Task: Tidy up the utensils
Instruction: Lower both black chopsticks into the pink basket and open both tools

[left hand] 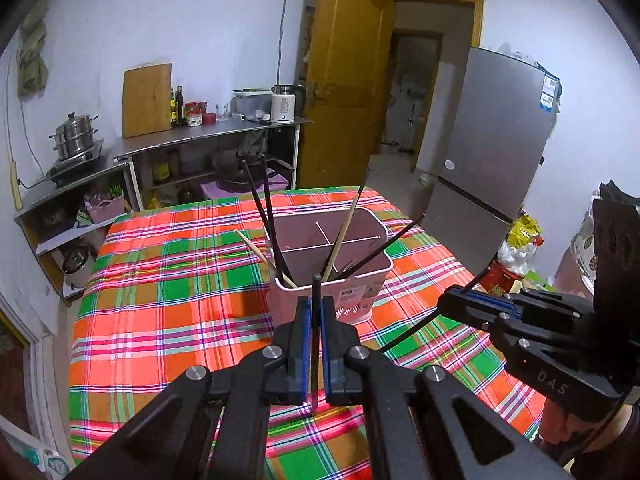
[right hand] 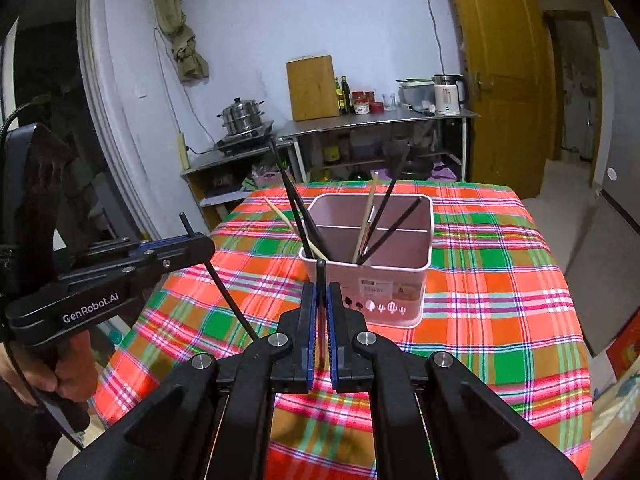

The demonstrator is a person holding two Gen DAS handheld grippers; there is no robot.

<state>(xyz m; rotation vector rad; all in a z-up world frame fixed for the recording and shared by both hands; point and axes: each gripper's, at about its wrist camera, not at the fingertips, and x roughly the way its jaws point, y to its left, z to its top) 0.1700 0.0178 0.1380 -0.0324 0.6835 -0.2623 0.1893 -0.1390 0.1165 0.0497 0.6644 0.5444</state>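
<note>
- Left wrist view: my left gripper (left hand: 316, 312) is clamped on a black chopstick (left hand: 316, 344), which stands almost straight up between the blue pads.
- My right gripper (right hand: 321, 300) is squeezed on its own black stick (right hand: 321, 276) the same way.
- Each view also shows the other gripper from the side, with its stick slanting down toward the cloth (left hand: 160, 280).
- The pink bin (left hand: 376, 276) sits in the middle of the table, just past both grippers. It has dividers inside. Black and pale sticks (left hand: 344, 236) already lean in the near part.
- I think I am at the carry step: both sticks are up off the cloth and not yet in the bin.
- Next I need to bring each stick over the rim, tip it down into a part, then let go. I must not bump the sticks that lean out.
- I cannot see the bin's floor, or count the sticks where they cross.
- My hand (right hand: 44, 376) is cut off at the edge.
</note>
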